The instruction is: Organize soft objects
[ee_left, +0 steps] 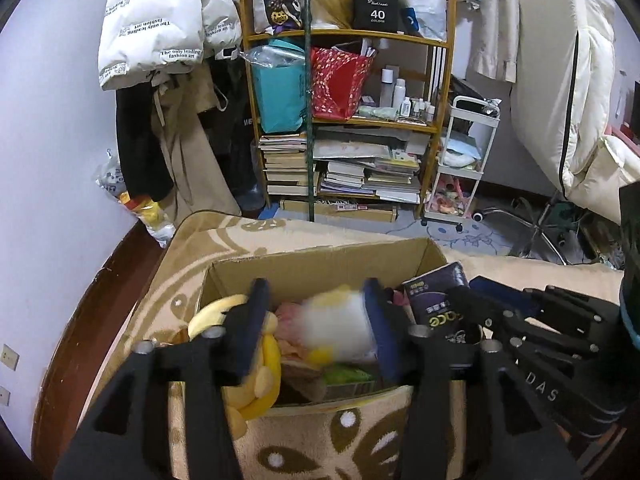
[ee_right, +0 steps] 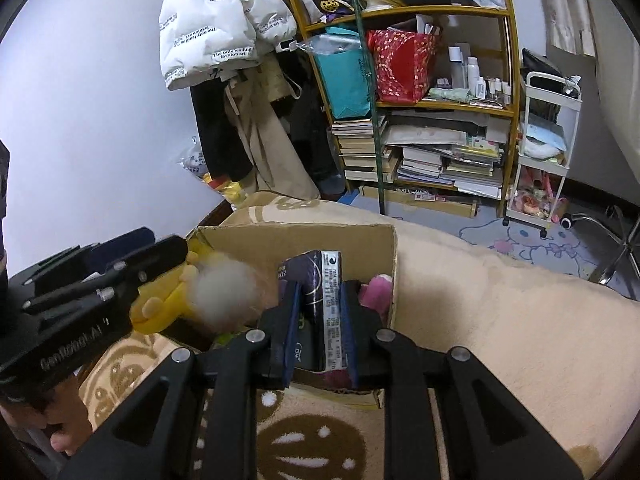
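Observation:
An open cardboard box (ee_left: 320, 258) sits on a beige patterned blanket (ee_left: 304, 432) and holds soft toys. My left gripper (ee_left: 316, 320) is open over the box; a blurred white and yellow plush (ee_left: 340, 322) is between its fingers, touching only the right one. A yellow plush (ee_left: 260, 376) lies at the box's left side. My right gripper (ee_right: 320, 320) is shut on a dark purple packet (ee_right: 320, 304) at the box's right end. A pink plush (ee_right: 376, 292) lies beside it. The white plush (ee_right: 224, 292) shows blurred in the right wrist view.
A wooden shelf (ee_left: 348, 40) with bags, bottles and stacked books stands behind. Coats hang at the left (ee_left: 160, 28). A white trolley (ee_left: 464, 160) and a chair base (ee_left: 536, 232) stand on the floor at the right.

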`<state>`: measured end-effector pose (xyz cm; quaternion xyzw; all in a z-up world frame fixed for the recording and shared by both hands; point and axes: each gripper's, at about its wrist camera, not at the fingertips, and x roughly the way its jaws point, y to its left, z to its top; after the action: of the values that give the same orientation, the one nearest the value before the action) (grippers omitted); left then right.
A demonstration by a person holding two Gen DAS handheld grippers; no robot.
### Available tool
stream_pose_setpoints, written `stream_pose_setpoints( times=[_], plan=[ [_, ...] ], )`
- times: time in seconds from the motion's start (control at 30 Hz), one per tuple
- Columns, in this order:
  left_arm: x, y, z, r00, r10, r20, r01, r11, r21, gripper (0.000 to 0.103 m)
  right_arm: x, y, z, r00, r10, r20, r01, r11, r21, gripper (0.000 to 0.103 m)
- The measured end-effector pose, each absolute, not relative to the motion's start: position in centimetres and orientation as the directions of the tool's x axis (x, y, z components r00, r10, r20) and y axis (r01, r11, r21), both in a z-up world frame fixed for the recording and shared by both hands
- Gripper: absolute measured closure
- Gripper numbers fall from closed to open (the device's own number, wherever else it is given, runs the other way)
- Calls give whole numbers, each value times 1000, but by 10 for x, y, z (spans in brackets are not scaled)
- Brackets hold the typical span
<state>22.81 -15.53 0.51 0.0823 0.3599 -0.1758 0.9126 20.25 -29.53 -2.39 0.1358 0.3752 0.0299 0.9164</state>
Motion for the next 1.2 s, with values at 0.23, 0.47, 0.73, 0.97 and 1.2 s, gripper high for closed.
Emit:
stream_pose_setpoints(
  times=[0.23,0.47,0.73,0.97,1.2],
  plan=[
    [218,-154,5,670,-246,-700,374,927,32,37,202,-294,-21,708,162,-687,48,960,276,81],
    [201,-135,21,701,-223,-677,341,939,44,26,191,-294,-4,718,151,-680,47,963,265,72],
    [177,-106,49,754,-186,-630,291,954,66,13,162,-290,30,768,129,-627,53,963,264,30],
    [144,-80,78,812,-171,-559,262,961,86,5,134,-280,59,797,98,-596,66,967,247,7],
    [115,-58,96,849,-180,-496,247,966,71,1,101,-275,84,834,71,-547,68,971,231,0]
  ],
)
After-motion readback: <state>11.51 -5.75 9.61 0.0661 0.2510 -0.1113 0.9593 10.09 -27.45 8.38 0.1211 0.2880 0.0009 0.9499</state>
